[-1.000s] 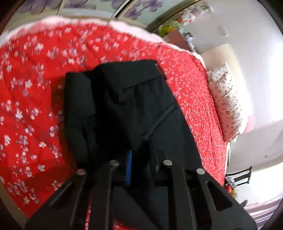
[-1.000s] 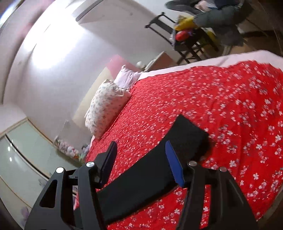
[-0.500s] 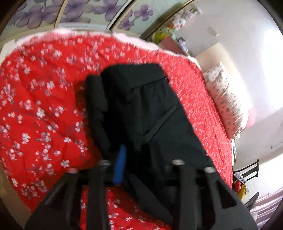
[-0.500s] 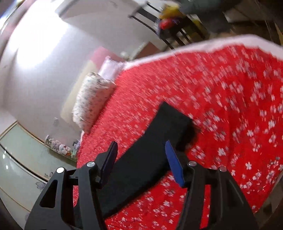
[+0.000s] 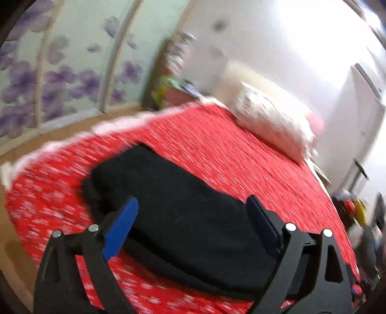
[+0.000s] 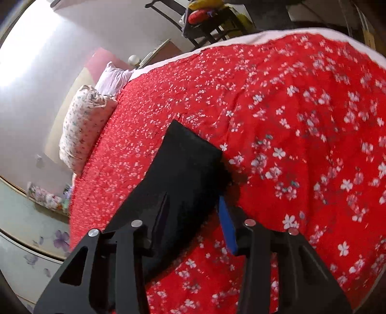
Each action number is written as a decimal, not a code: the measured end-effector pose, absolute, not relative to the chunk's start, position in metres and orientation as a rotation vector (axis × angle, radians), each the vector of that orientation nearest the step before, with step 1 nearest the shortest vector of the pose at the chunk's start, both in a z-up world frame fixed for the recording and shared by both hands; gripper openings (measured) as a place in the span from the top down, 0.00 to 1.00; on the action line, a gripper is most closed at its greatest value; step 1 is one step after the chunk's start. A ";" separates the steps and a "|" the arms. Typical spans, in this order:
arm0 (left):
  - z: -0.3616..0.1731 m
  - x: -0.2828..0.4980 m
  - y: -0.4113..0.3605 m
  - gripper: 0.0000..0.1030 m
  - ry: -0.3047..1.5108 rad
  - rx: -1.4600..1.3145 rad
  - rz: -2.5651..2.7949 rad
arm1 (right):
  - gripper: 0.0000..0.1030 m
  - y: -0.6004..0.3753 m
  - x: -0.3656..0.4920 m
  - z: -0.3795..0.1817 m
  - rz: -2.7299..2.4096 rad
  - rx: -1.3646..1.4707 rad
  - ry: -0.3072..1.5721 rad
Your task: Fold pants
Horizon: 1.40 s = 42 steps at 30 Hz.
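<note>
Black pants lie folded lengthwise in a long strip on the red flowered bedspread. My left gripper hovers above the strip. Its jaws are opening wide, and its blue pads touch nothing. The left wrist view is blurred by motion. In the right wrist view the leg end of the pants runs between the fingers of my right gripper, low over the bedspread. Those jaws are closing around the cloth, but a wide gap still shows between the pads.
A flowered pillow lies at the head of the bed, also seen as the flowered pillow beside a pale pink pillow. A wardrobe with purple flowers stands past the bed's far edge. A loaded black chair stands beyond the bed.
My left gripper let go of the pants, opened wide, rose and rolled, swinging its view toward the pillow. My right gripper sank toward the leg end and its jaws narrowed.
</note>
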<state>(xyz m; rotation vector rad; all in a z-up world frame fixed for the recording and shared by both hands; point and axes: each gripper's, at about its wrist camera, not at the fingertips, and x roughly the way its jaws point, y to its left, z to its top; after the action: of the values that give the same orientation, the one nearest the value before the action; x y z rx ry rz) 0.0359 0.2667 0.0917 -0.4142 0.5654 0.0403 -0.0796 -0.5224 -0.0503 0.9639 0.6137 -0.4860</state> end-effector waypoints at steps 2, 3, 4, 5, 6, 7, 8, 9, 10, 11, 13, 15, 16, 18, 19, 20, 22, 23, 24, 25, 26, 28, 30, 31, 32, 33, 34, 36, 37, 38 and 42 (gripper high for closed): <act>0.082 0.045 0.251 0.12 0.606 -0.405 -0.011 | 0.61 -0.517 -0.081 -0.045 -0.537 0.892 0.615; 0.077 0.049 0.245 0.12 0.623 -0.398 -0.025 | 0.61 -0.516 -0.083 -0.043 -0.558 0.868 0.608; 0.071 0.055 0.237 0.12 0.649 -0.389 -0.044 | 0.61 -0.516 -0.084 -0.042 -0.574 0.863 0.603; 0.063 0.060 0.229 0.12 0.674 -0.380 -0.059 | 0.61 -0.517 -0.086 -0.043 -0.579 0.873 0.593; 0.058 0.064 0.224 0.12 0.694 -0.374 -0.069 | 0.61 -0.520 -0.085 -0.044 -0.567 0.891 0.590; 0.051 0.066 0.221 0.12 0.708 -0.372 -0.075 | 0.61 -0.522 -0.085 -0.045 -0.564 0.899 0.591; 0.046 0.067 0.216 0.12 0.722 -0.368 -0.082 | 0.61 -0.522 -0.083 -0.044 -0.563 0.891 0.590; 0.042 0.068 0.213 0.11 0.730 -0.364 -0.086 | 0.61 -0.522 -0.082 -0.043 -0.566 0.878 0.585; 0.039 0.069 0.209 0.10 0.737 -0.356 -0.089 | 0.61 -0.522 -0.080 -0.043 -0.562 0.871 0.583; 0.036 0.069 0.205 0.10 0.741 -0.346 -0.089 | 0.61 -0.523 -0.078 -0.044 -0.561 0.868 0.591; 0.033 0.070 0.199 0.10 0.744 -0.322 -0.091 | 0.61 -0.524 -0.071 -0.048 -0.564 0.859 0.626; 0.031 0.069 0.193 0.09 0.742 -0.298 -0.093 | 0.61 -0.524 -0.070 -0.048 -0.563 0.854 0.633; 0.030 0.068 0.190 0.09 0.742 -0.292 -0.096 | 0.61 -0.522 -0.070 -0.048 -0.562 0.846 0.636; 0.031 0.067 0.191 0.08 0.744 -0.291 -0.098 | 0.61 -0.521 -0.072 -0.047 -0.556 0.837 0.626; 0.030 0.068 0.191 0.08 0.748 -0.296 -0.101 | 0.61 -0.521 -0.070 -0.047 -0.559 0.826 0.631; 0.028 0.068 0.191 0.08 0.753 -0.300 -0.103 | 0.61 -0.522 -0.070 -0.048 -0.567 0.822 0.634; 0.027 0.069 0.190 0.08 0.765 -0.309 -0.110 | 0.61 -0.523 -0.070 -0.047 -0.585 0.818 0.632; 0.025 0.070 0.189 0.08 0.770 -0.311 -0.112 | 0.61 -0.523 -0.070 -0.047 -0.596 0.811 0.636; 0.025 0.070 0.188 0.08 0.773 -0.311 -0.113 | 0.61 -0.523 -0.071 -0.046 -0.614 0.799 0.637; 0.024 0.070 0.188 0.08 0.776 -0.310 -0.114 | 0.61 -0.524 -0.071 -0.046 -0.612 0.808 0.633; 0.023 0.070 0.188 0.08 0.778 -0.308 -0.115 | 0.61 -0.526 -0.072 -0.048 -0.602 0.834 0.635; 0.021 0.071 0.187 0.08 0.784 -0.305 -0.116 | 0.61 -0.532 -0.075 -0.054 -0.576 0.910 0.634; 0.018 0.072 0.187 0.08 0.790 -0.310 -0.119 | 0.56 -0.538 -0.074 -0.061 -0.546 0.963 0.619; 0.019 0.073 0.187 0.08 0.792 -0.311 -0.122 | 0.56 -0.540 -0.073 -0.062 -0.536 0.968 0.608; 0.019 0.073 0.187 0.08 0.793 -0.312 -0.123 | 0.56 -0.541 -0.070 -0.063 -0.519 0.967 0.595; 0.018 0.072 0.187 0.08 0.793 -0.309 -0.123 | 0.56 -0.540 -0.070 -0.063 -0.511 0.965 0.587; 0.018 0.072 0.186 0.08 0.793 -0.306 -0.125 | 0.61 -0.540 -0.070 -0.063 -0.496 0.963 0.574; 0.018 0.073 0.185 0.07 0.797 -0.297 -0.130 | 0.74 -0.542 -0.074 -0.066 -0.453 1.007 0.538; 0.018 0.073 0.185 0.06 0.797 -0.290 -0.133 | 0.78 -0.544 -0.080 -0.067 -0.436 1.036 0.502; 0.018 0.073 0.185 0.05 0.797 -0.285 -0.136 | 0.82 -0.544 -0.082 -0.066 -0.429 1.039 0.487; 0.016 0.074 0.186 0.03 0.796 -0.268 -0.130 | 0.88 -0.530 -0.085 -0.043 -0.358 0.984 0.406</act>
<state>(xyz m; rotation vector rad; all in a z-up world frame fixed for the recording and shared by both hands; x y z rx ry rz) 0.0739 0.1855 0.0155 -0.2683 0.7956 -0.1296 -0.0853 -0.5304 -0.0430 0.9836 0.4056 -0.3582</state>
